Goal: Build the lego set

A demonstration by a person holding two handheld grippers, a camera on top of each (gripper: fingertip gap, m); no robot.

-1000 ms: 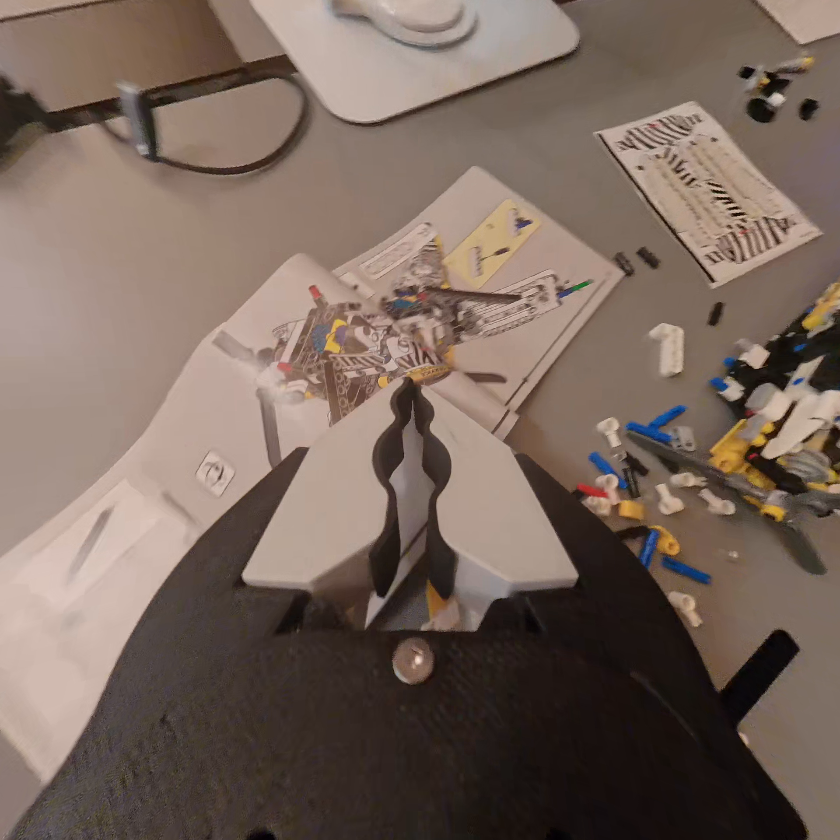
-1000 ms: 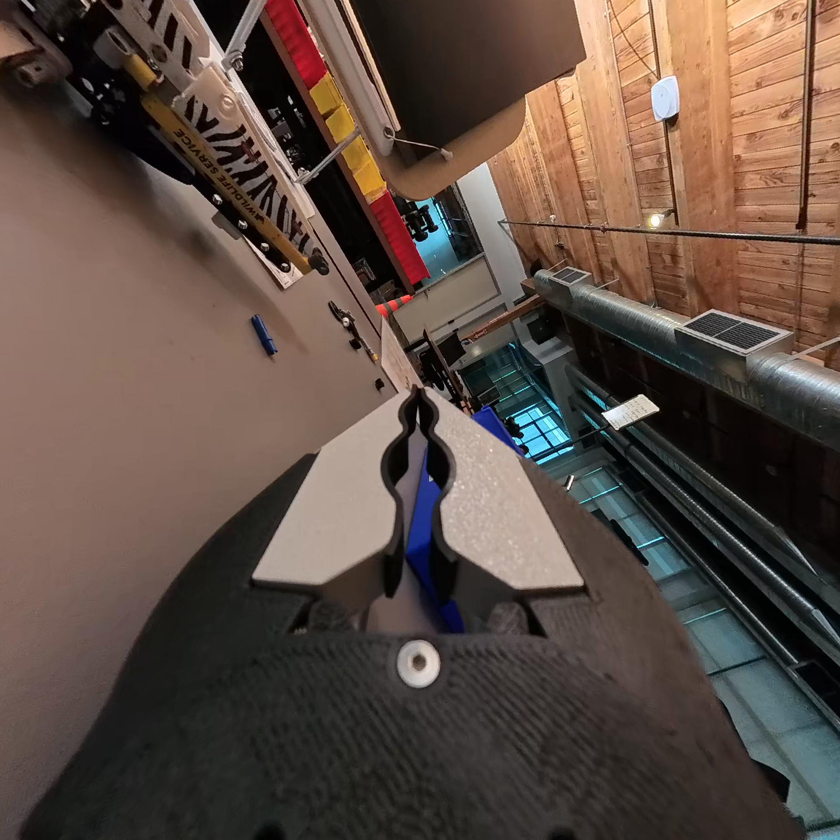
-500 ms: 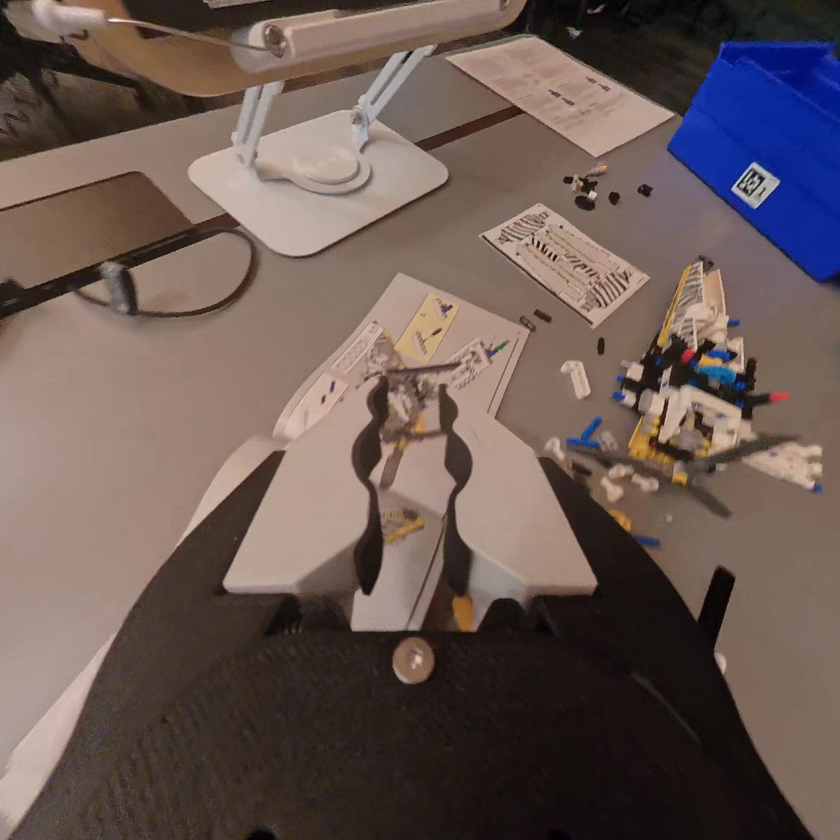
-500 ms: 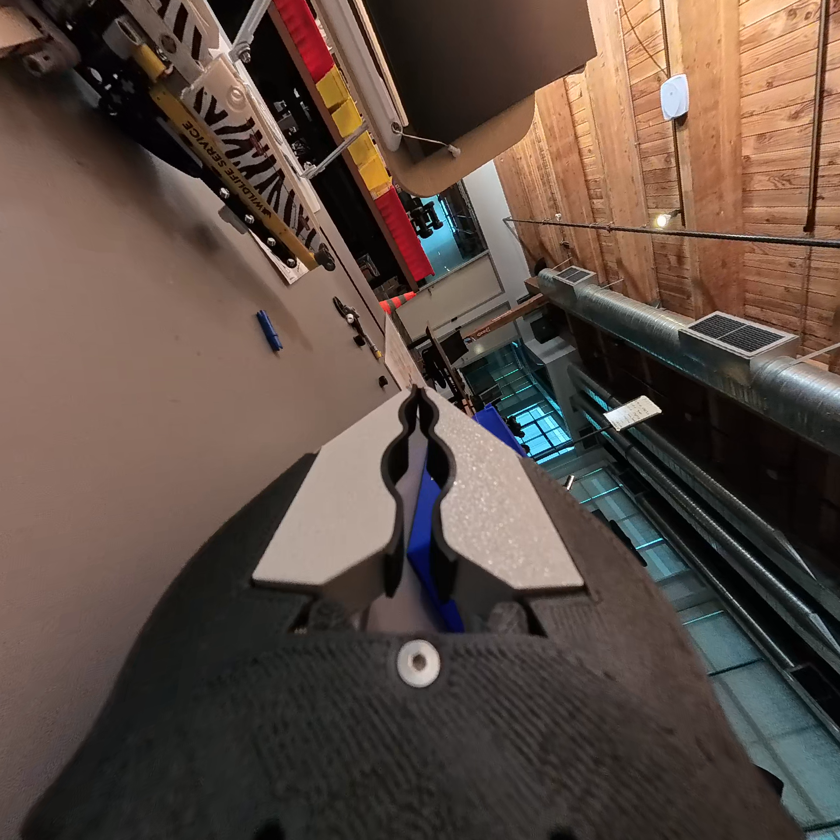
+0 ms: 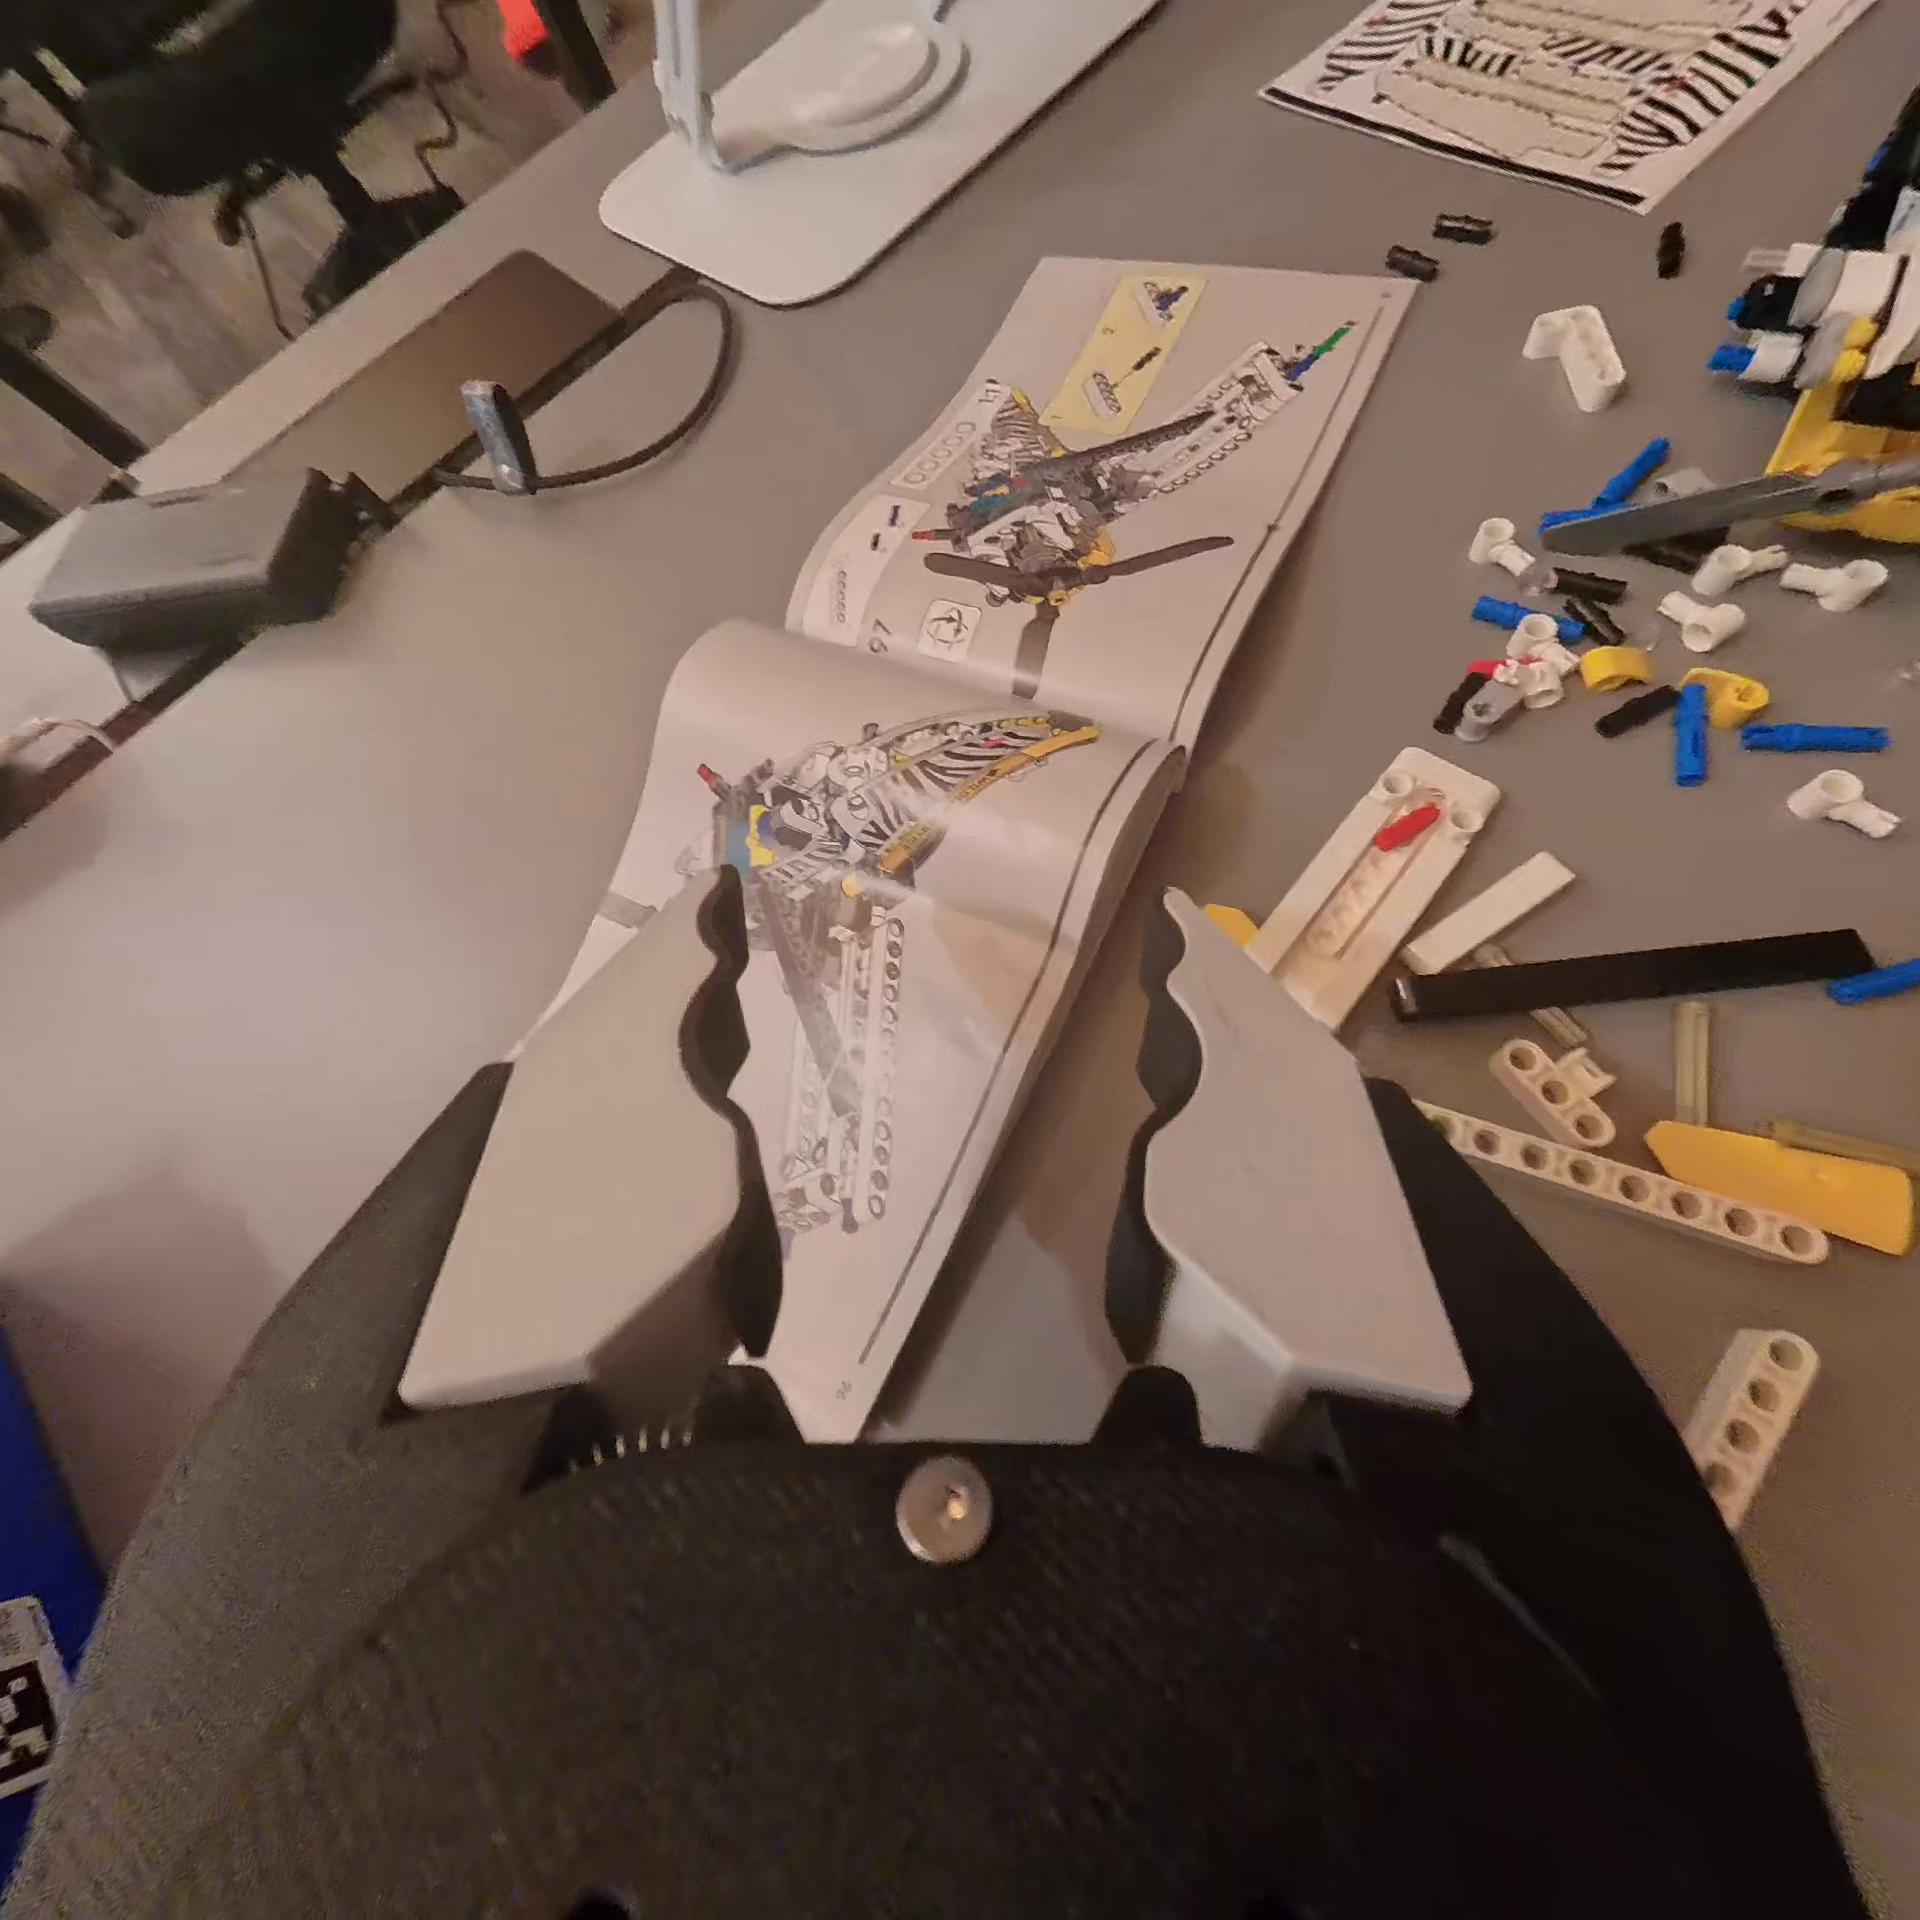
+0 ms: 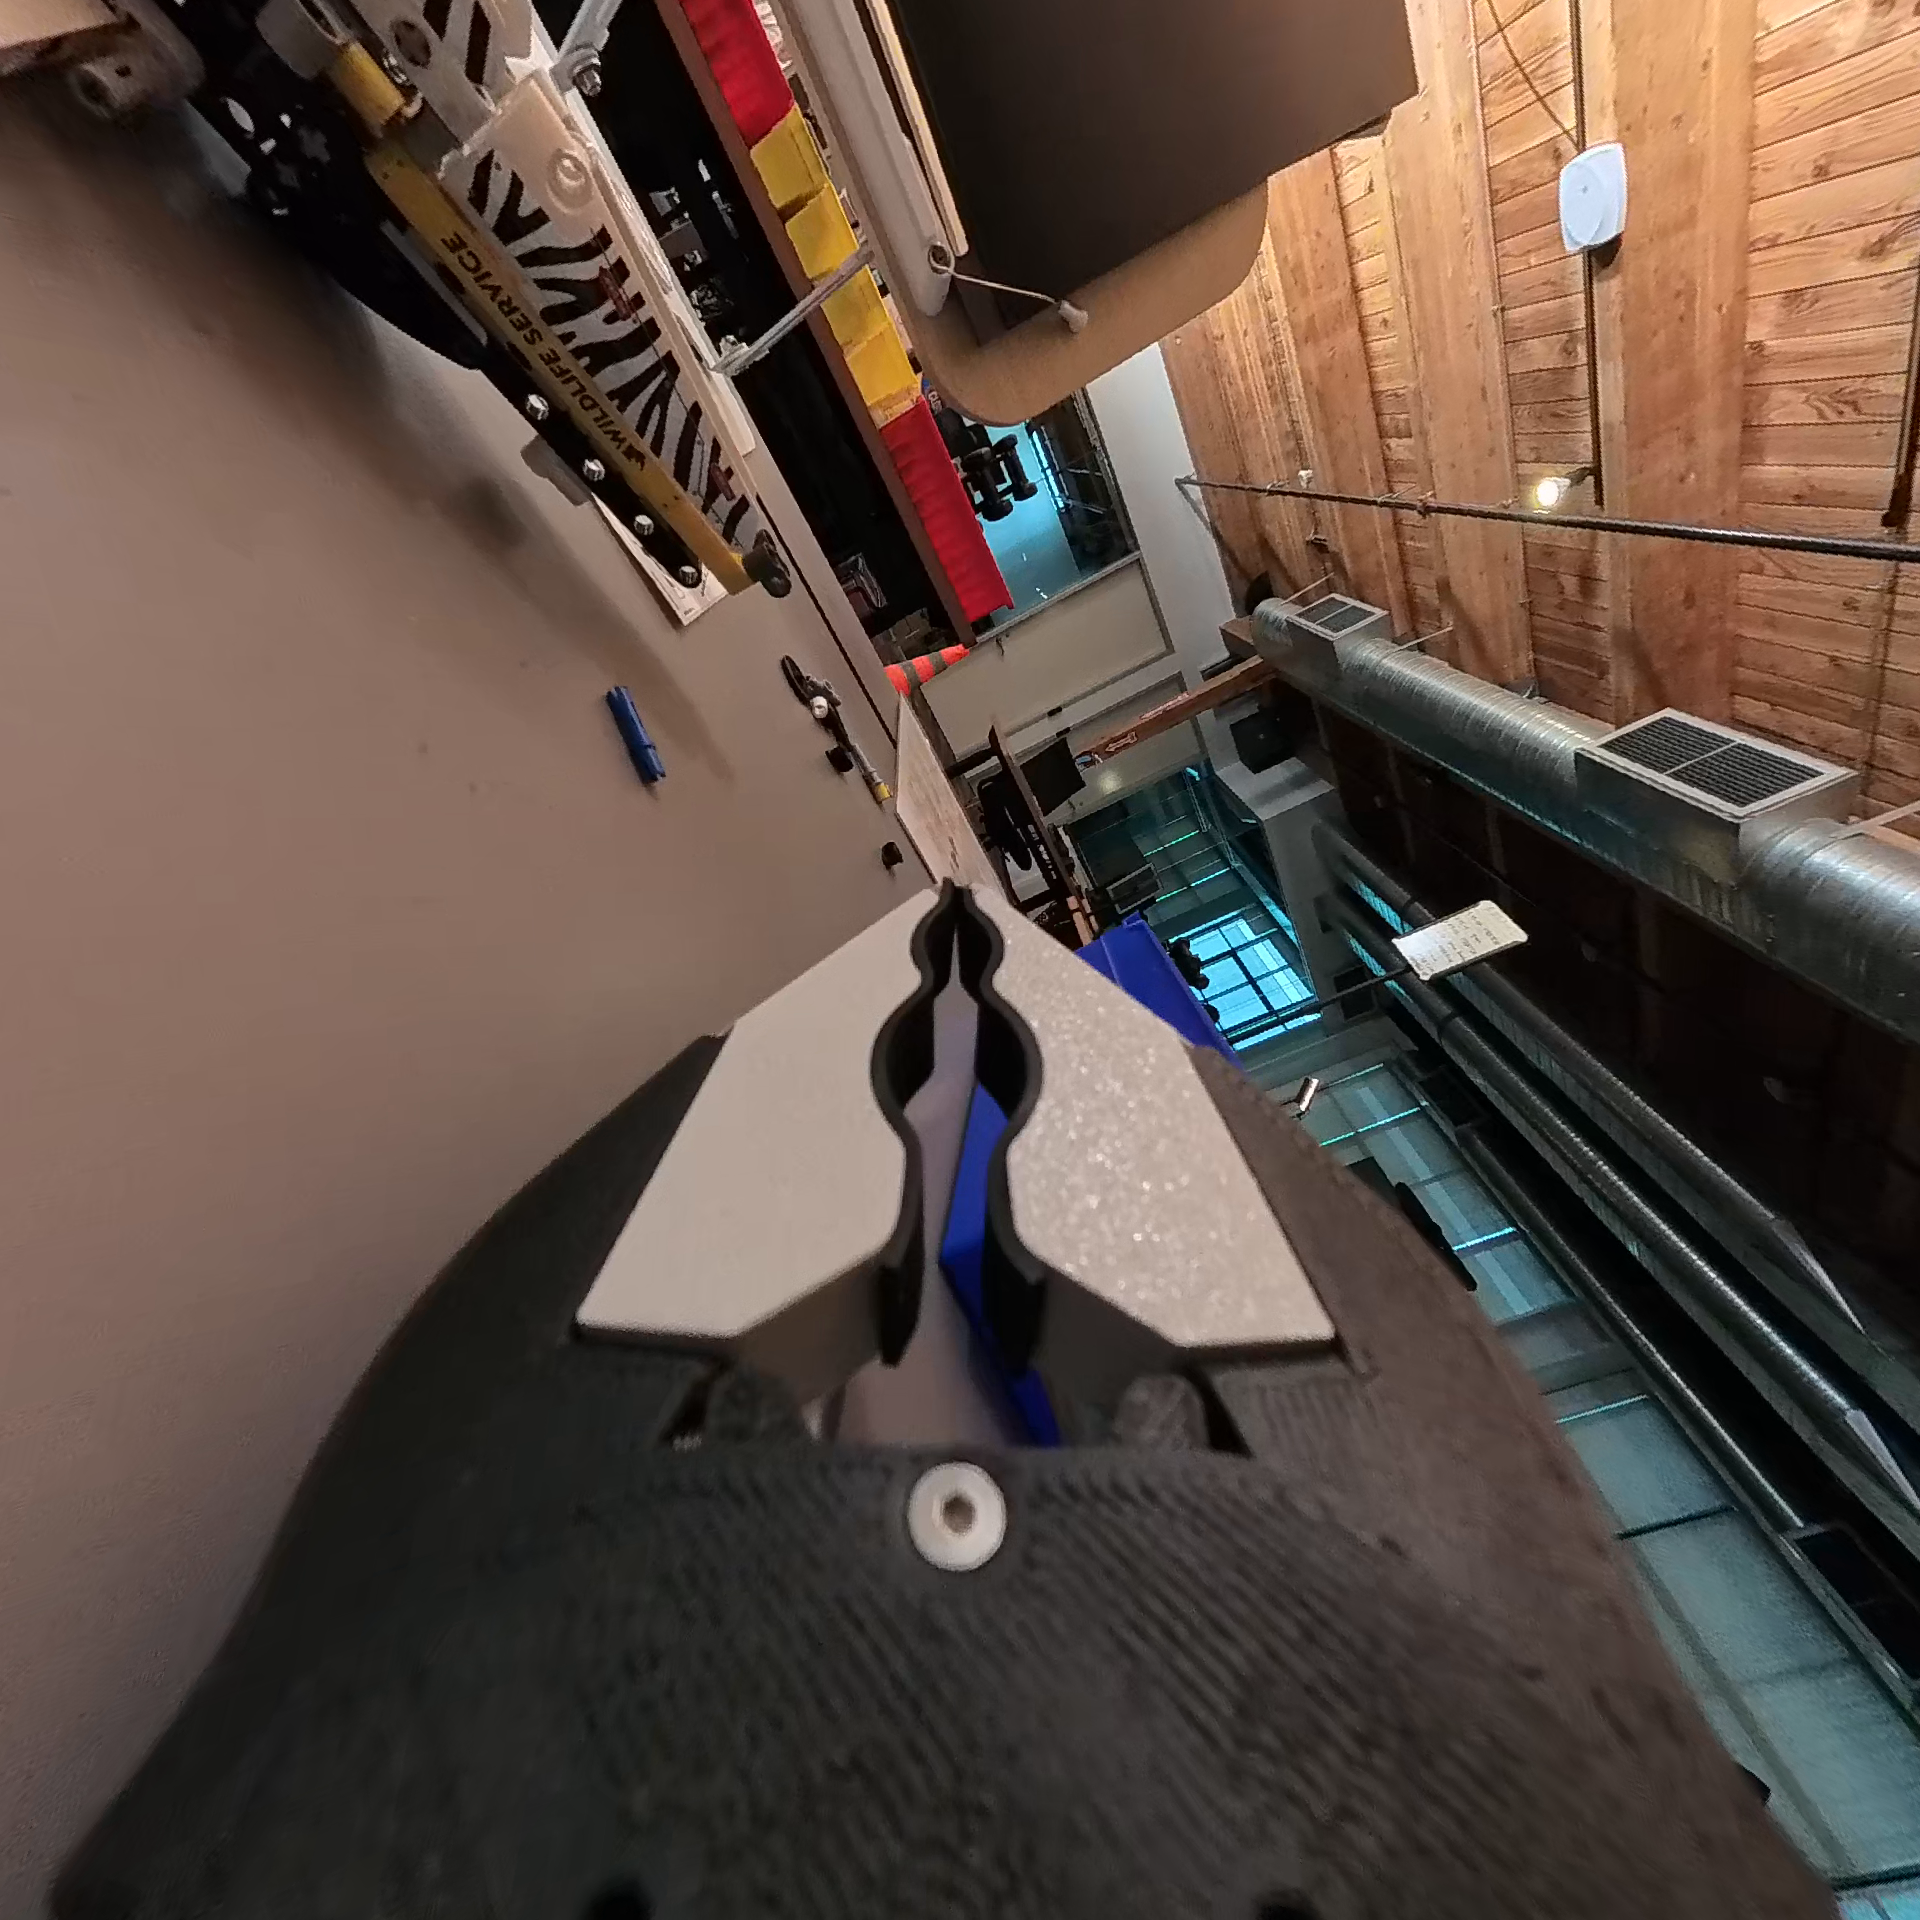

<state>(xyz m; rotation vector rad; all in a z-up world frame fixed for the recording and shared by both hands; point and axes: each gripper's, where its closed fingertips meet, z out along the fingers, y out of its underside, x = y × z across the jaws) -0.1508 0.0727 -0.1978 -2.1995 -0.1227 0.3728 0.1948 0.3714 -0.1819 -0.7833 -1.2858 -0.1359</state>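
My left gripper (image 5: 940, 904) is open and empty, just above the near page of the open instruction booklet (image 5: 1039, 665) on the grey table (image 5: 312, 831). Loose pieces lie to its right: a white panel with a red pin (image 5: 1371, 883), a black beam (image 5: 1631, 982), a long white beam (image 5: 1621, 1184), a yellow panel (image 5: 1787, 1184) and small blue and white pins (image 5: 1621, 644). The partly built model (image 5: 1839, 343) is at the right edge. My right gripper (image 6: 961, 914) is shut and empty, lying sideways on the table, with the zebra-striped model (image 6: 582, 343) ahead.
A white stand base (image 5: 831, 135) and a sticker sheet (image 5: 1558, 73) sit at the back. A cable (image 5: 623, 416) and grey box (image 5: 177, 561) lie at the left. A blue pin (image 6: 634, 732) and a blue bin (image 6: 1132, 977) show in the right wrist view. The grippers' ends are close to 45 cm from one another. My left gripper is the nearer one to the partly built model (image 5: 1839, 343): about 20 cm, against 25 cm.
My left gripper has opened wide and moved down and nearer over the booklet's near page. The right gripper has stayed still and shut.
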